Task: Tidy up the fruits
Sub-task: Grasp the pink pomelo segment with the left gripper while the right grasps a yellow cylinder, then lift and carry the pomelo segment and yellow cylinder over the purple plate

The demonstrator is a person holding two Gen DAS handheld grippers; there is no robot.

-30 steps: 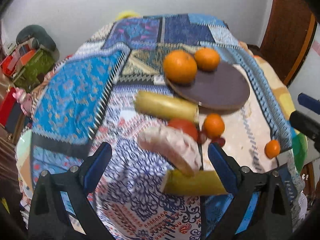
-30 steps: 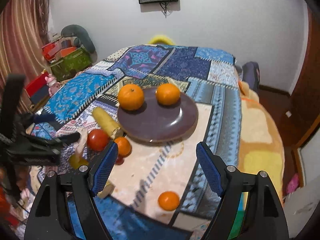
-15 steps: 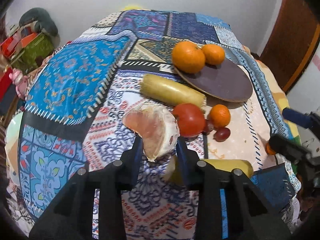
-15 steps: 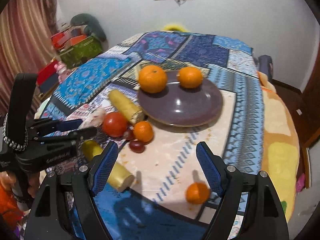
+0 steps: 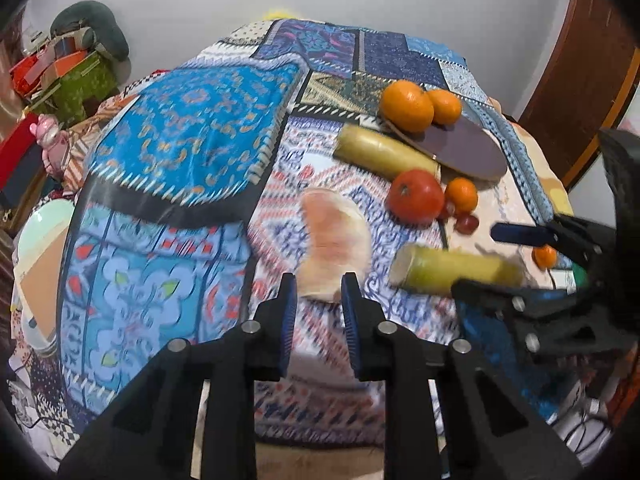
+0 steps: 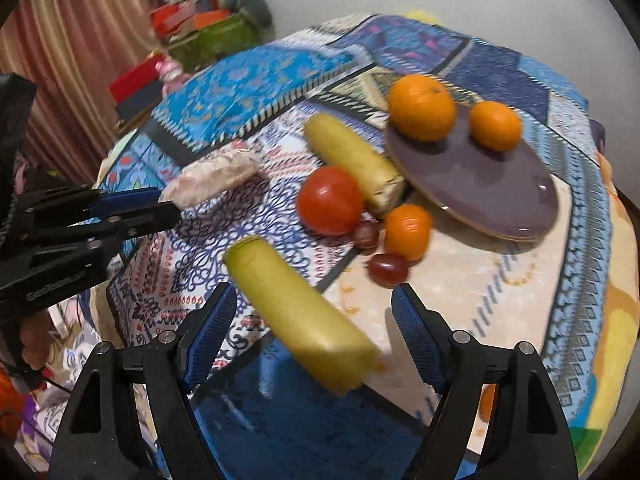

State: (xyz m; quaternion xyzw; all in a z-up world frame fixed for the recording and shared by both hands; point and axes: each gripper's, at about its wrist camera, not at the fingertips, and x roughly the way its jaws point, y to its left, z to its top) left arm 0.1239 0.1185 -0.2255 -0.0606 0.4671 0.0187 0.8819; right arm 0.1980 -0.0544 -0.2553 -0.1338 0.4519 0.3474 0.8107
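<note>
Fruit lies spread over a patchwork cloth [image 5: 192, 136] covering the table. Peeled pomelo wedge [image 5: 334, 240], pale pink: pinched at its near end between the narrowed blue pads of the left gripper [image 5: 316, 300], its far part over the cloth; whether it rests there or is raised cannot be told. Right gripper [image 6: 312, 320]: fingers spread wide, holding nothing, set on either side of the near yellow-green banana piece [image 6: 300, 312], which lies diagonally on the cloth between them without visible contact. Second banana piece [image 6: 352, 164]: farther off, its cut end just beside the rim of the purple plate [image 6: 500, 196]. Two oranges [image 6: 422, 106] sit on the far part of the plate. Tomato [image 6: 330, 200]: left of the plate, touching the far banana piece. Small orange [image 6: 407, 231] and two dark red grapes [image 6: 387, 268]: clustered just right of the tomato, near the plate's near rim. Another small orange [image 5: 545, 257] lies near the right edge of the table, partly hidden by the right gripper in the left wrist view.
</note>
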